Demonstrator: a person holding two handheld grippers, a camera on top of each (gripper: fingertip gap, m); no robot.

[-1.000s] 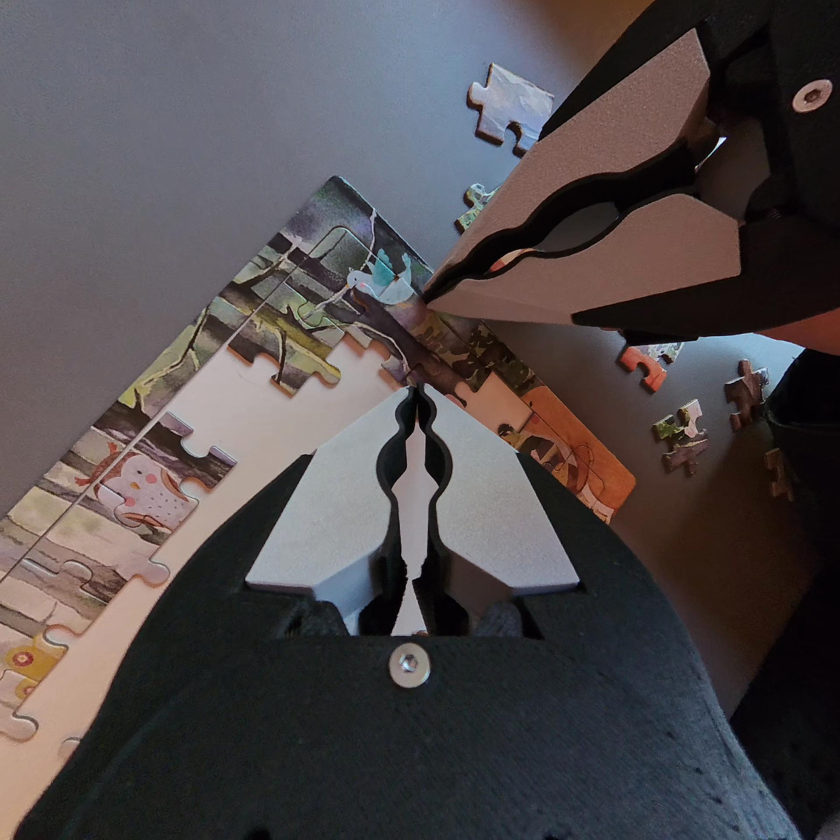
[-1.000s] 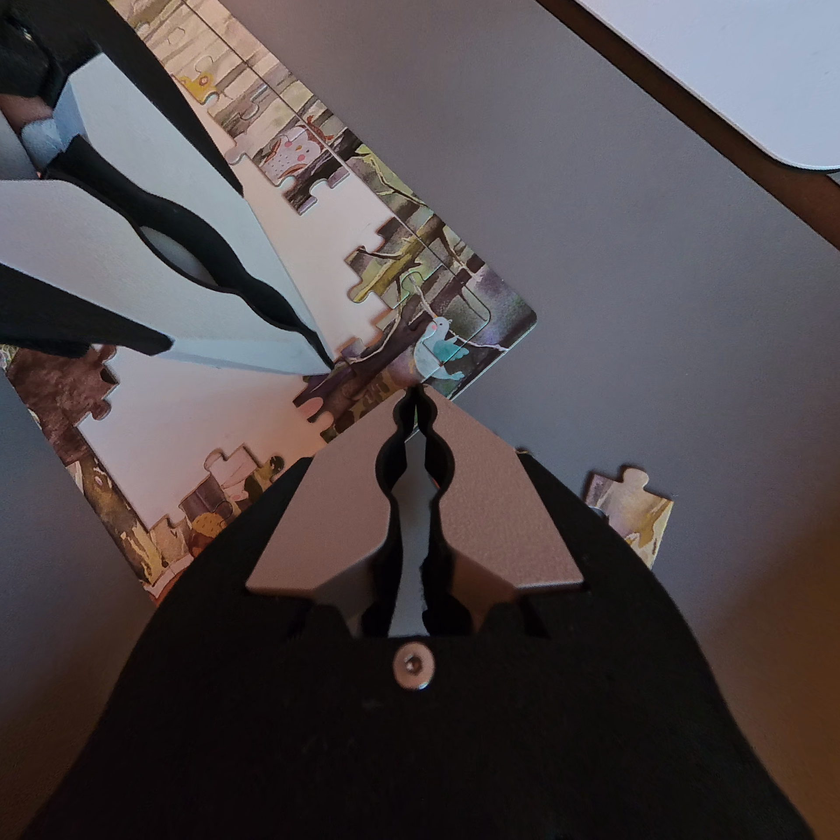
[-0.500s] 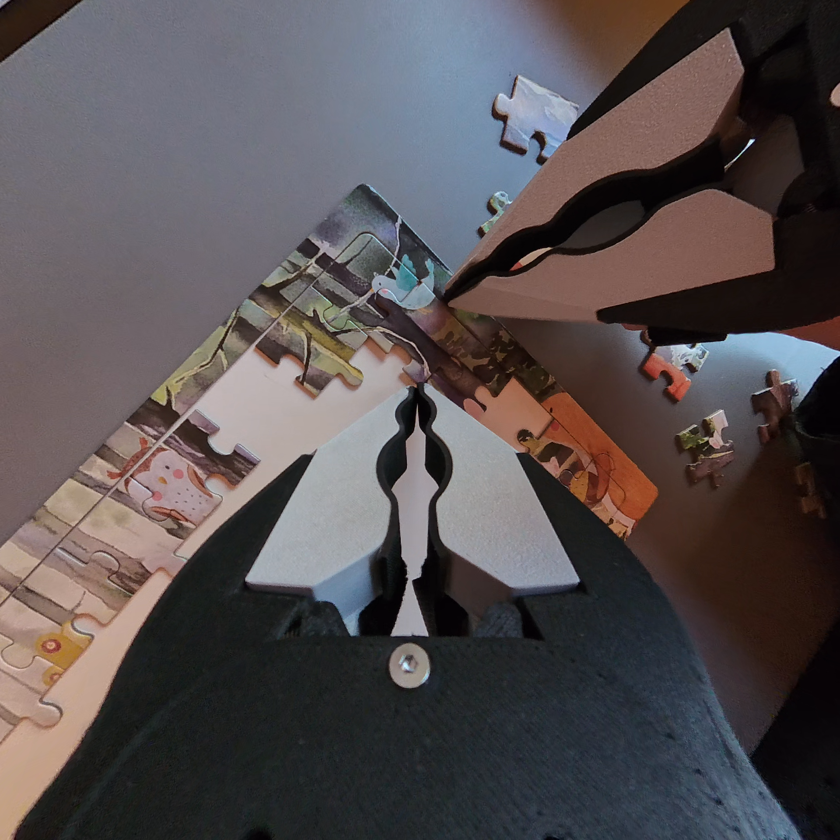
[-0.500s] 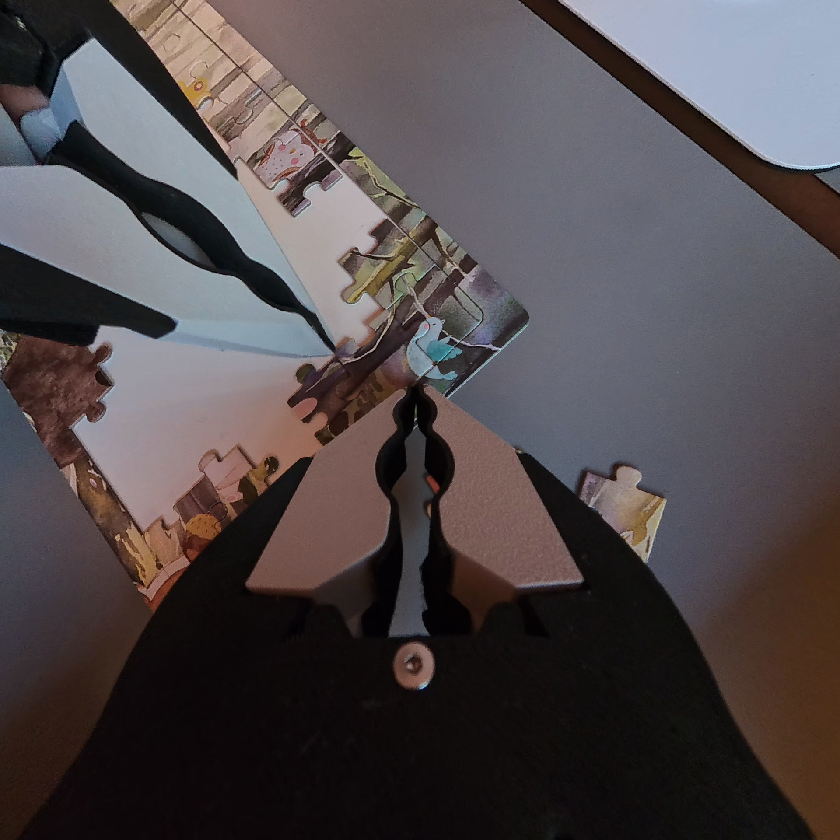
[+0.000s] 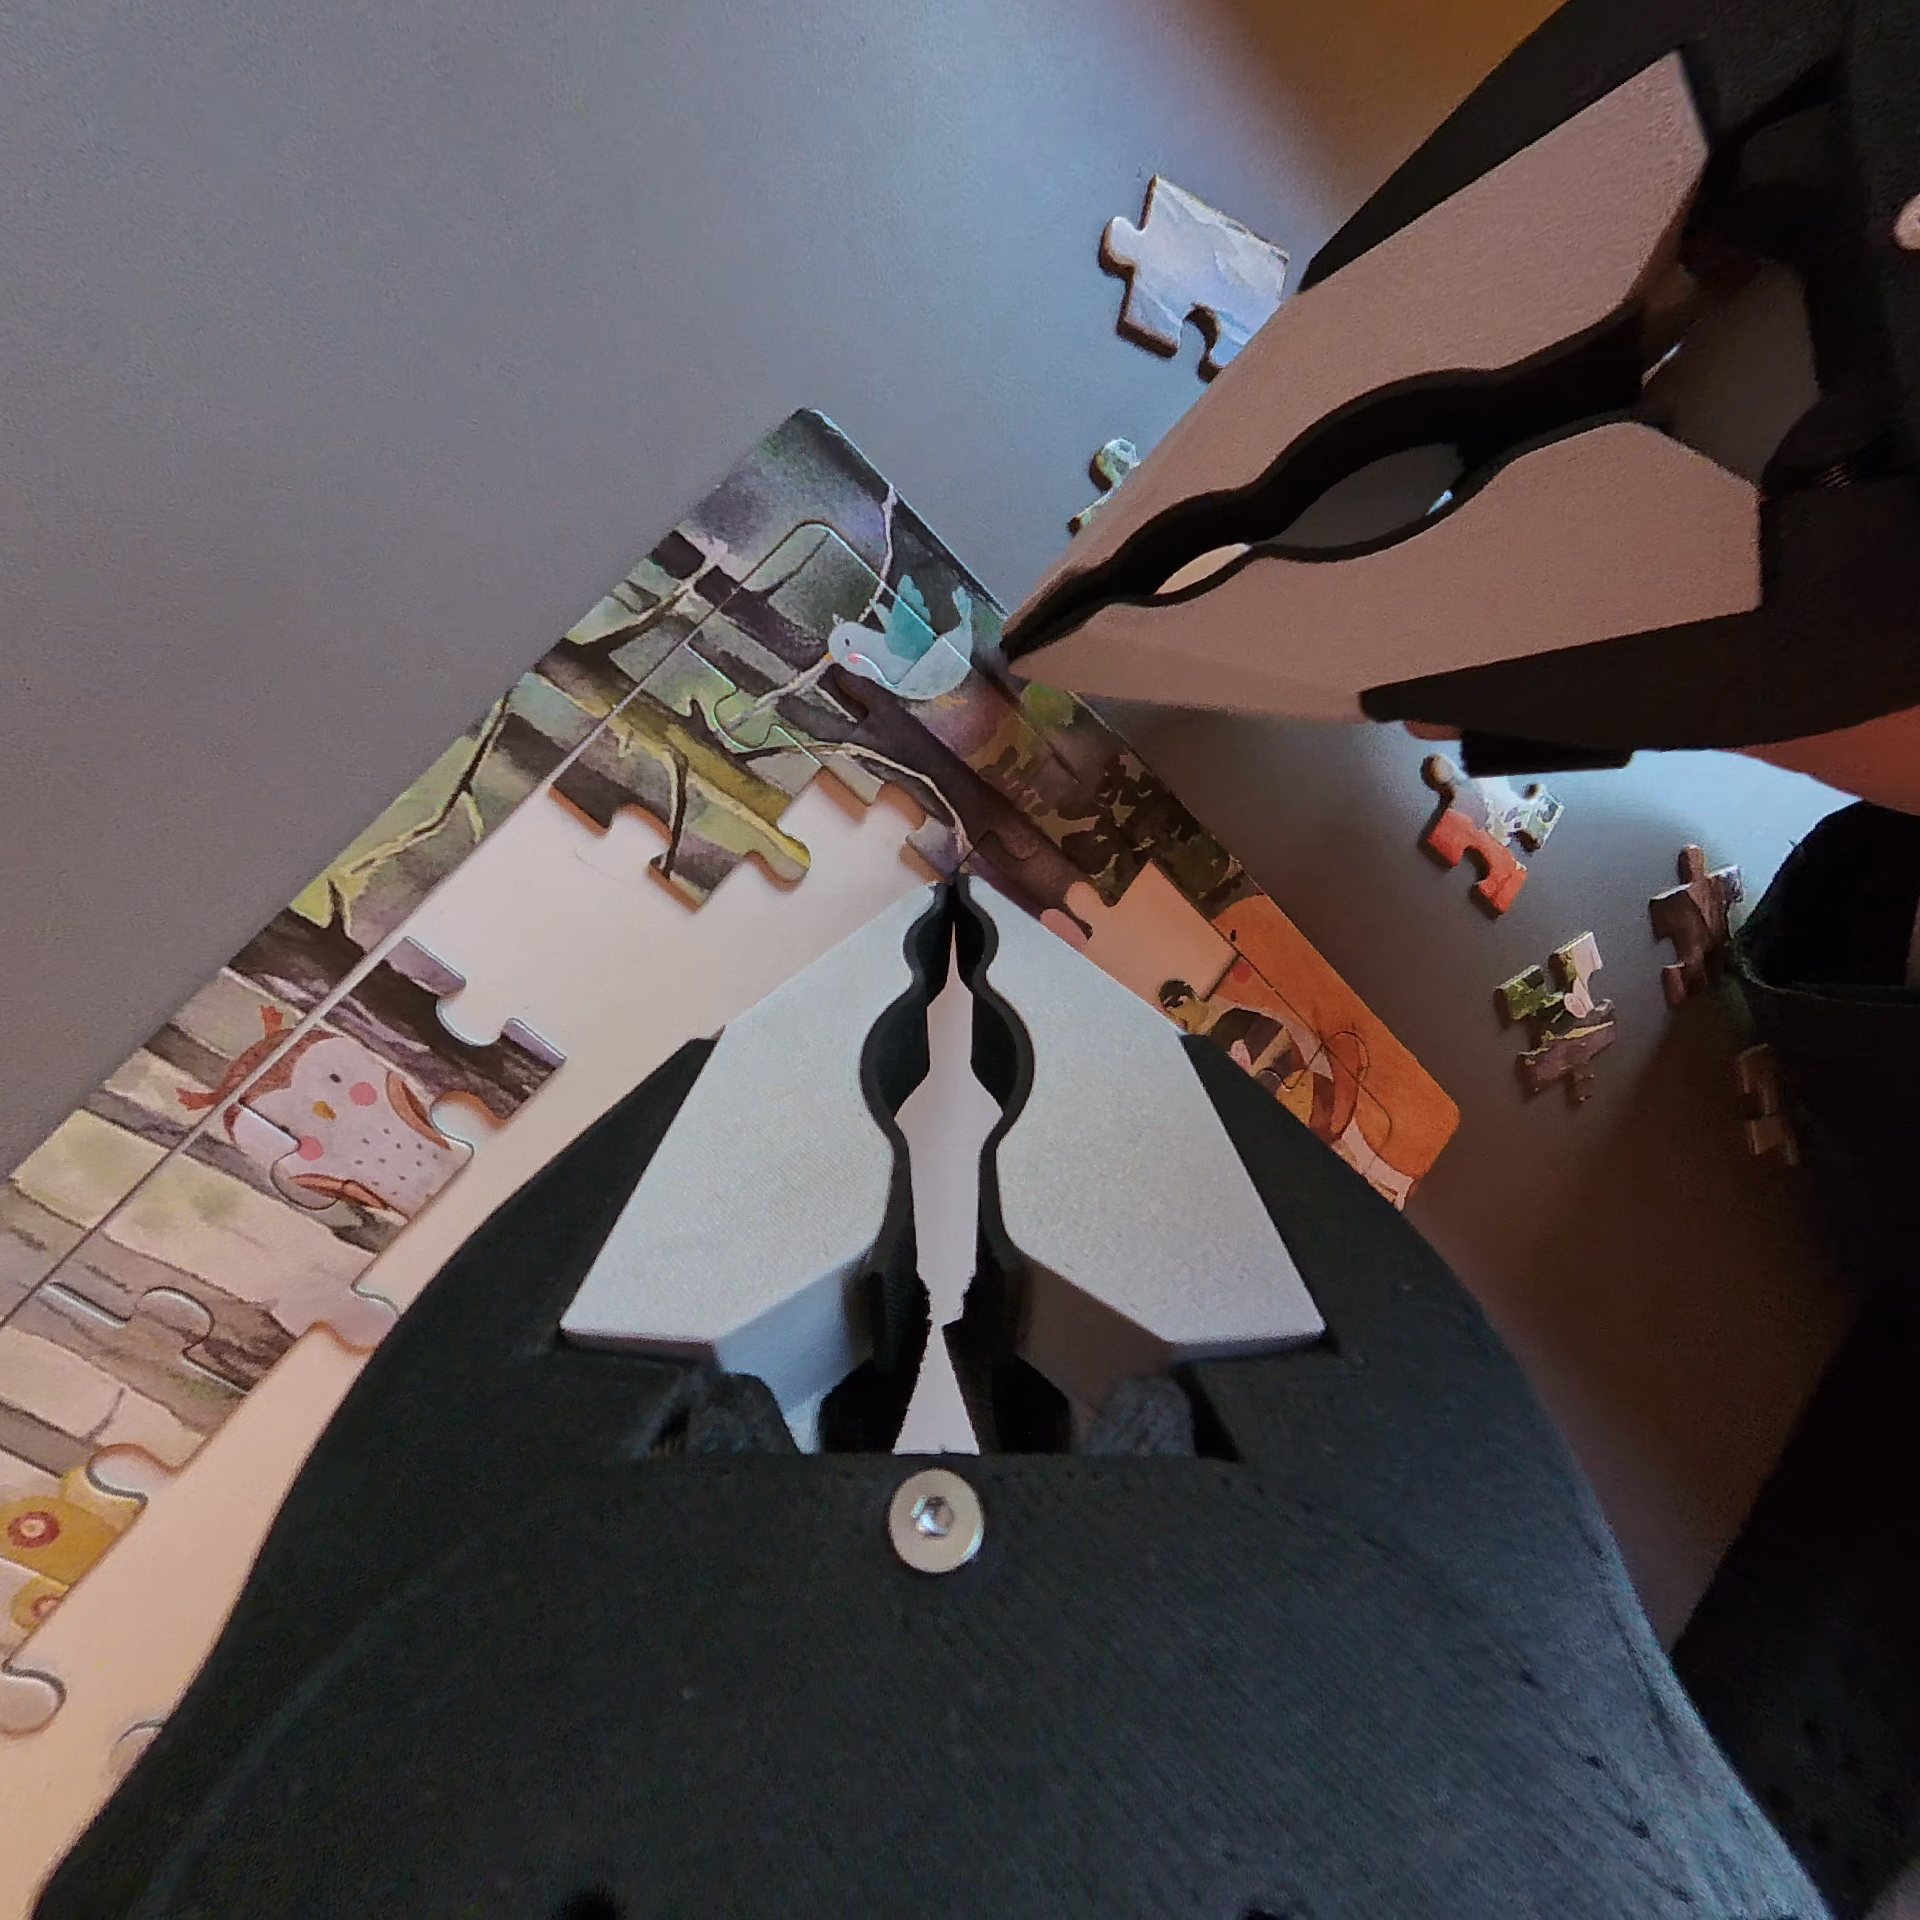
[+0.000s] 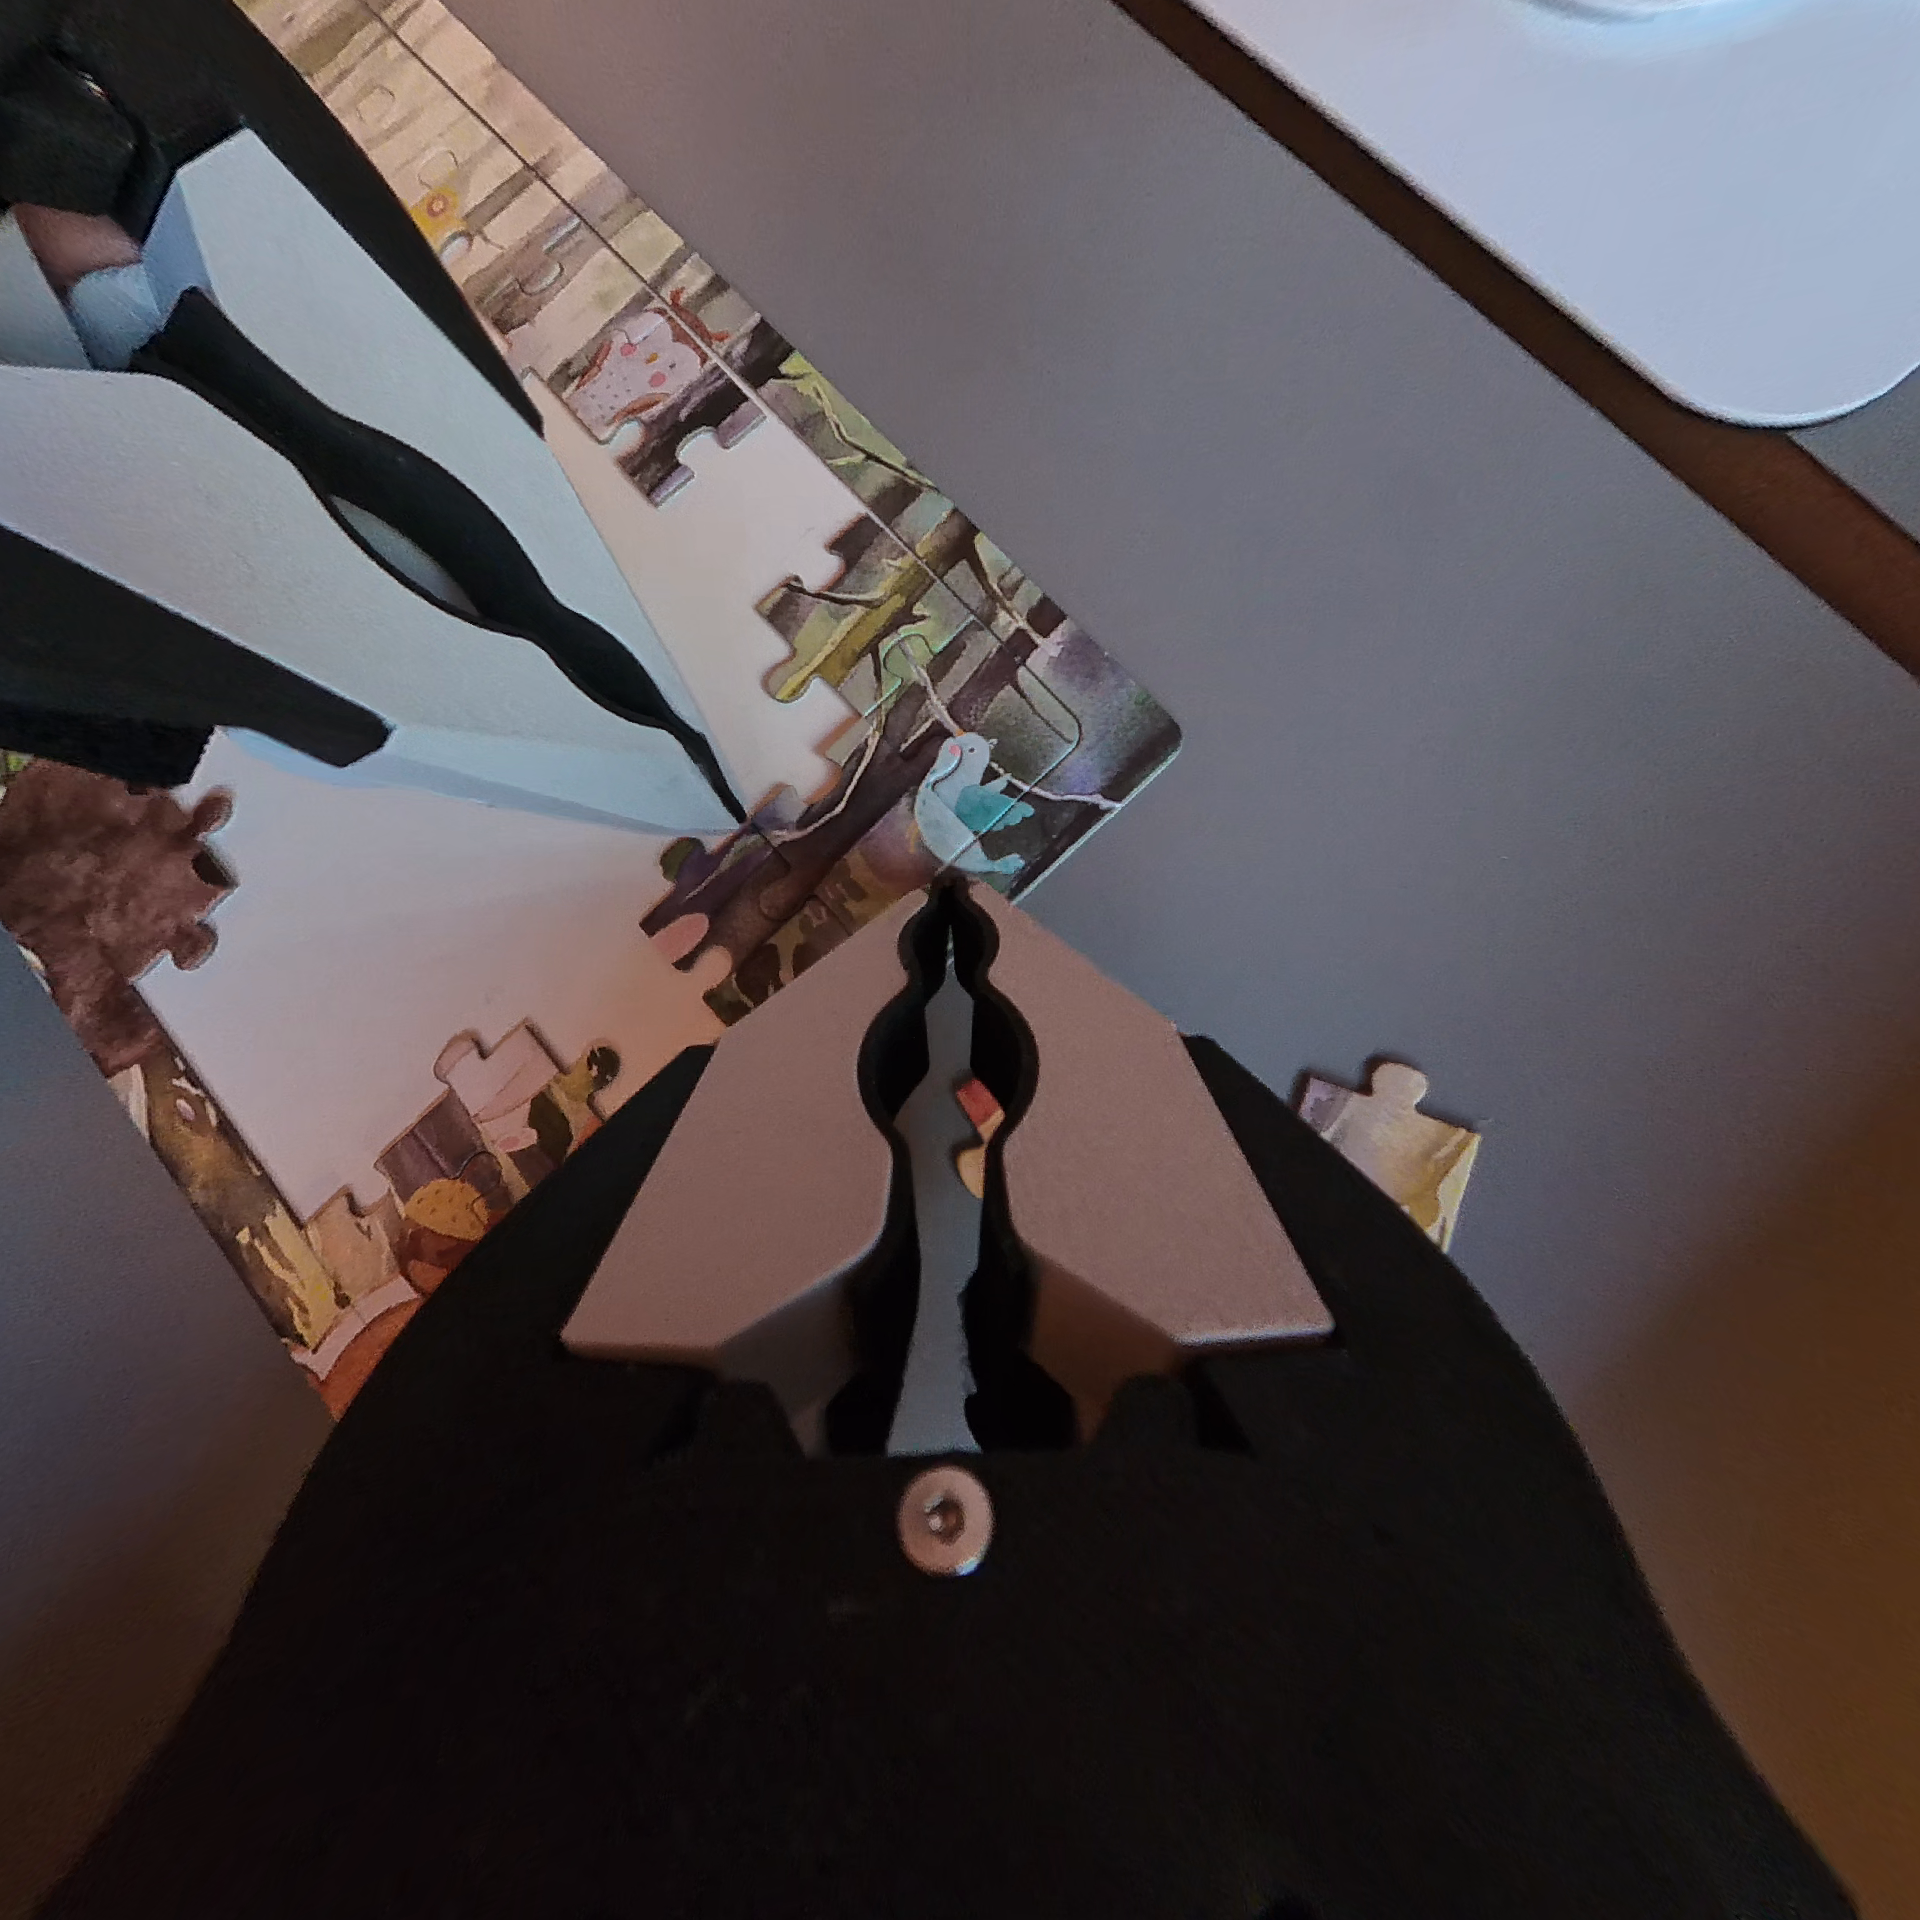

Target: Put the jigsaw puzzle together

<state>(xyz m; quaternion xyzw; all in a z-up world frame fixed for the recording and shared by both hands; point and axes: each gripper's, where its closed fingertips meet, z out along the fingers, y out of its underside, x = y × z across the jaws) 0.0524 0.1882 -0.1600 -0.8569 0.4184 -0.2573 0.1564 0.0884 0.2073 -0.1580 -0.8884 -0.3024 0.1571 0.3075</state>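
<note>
The jigsaw puzzle (image 5: 644, 748) lies on a grey mat, with its border pieces joined around a bare white middle (image 5: 582, 935). A bird piece (image 5: 904, 649) sits near its far corner and shows in the right wrist view (image 6: 966, 805) too. My left gripper (image 5: 954, 883) is shut, its tips on a dark branch piece at the inner edge of the border. My right gripper (image 6: 948, 894) is shut, its tips on the puzzle's outer edge beside the bird. Each gripper shows in the other's view, left (image 6: 732, 816) and right (image 5: 1008, 649). Neither holds a piece.
Loose pieces lie on the mat right of the puzzle: a bluish one (image 5: 1195, 275), a red-orange one (image 5: 1486, 831), a brown one (image 5: 1699, 920), a green-dark one (image 5: 1558, 1013). A pale piece (image 6: 1387, 1143) lies beside my right gripper. A white board (image 6: 1662, 208) lies beyond a brown strip (image 6: 1558, 343). The left tips stand about 6 cm off the jigsaw puzzle (image 5: 644, 748). It is also in sight in the right wrist view (image 6: 888, 575).
Both grippers stay shut with their tips on the puzzle. The puzzle has shifted slightly in both views, and the left tips now sit at the inner edge of the dark pieces.
</note>
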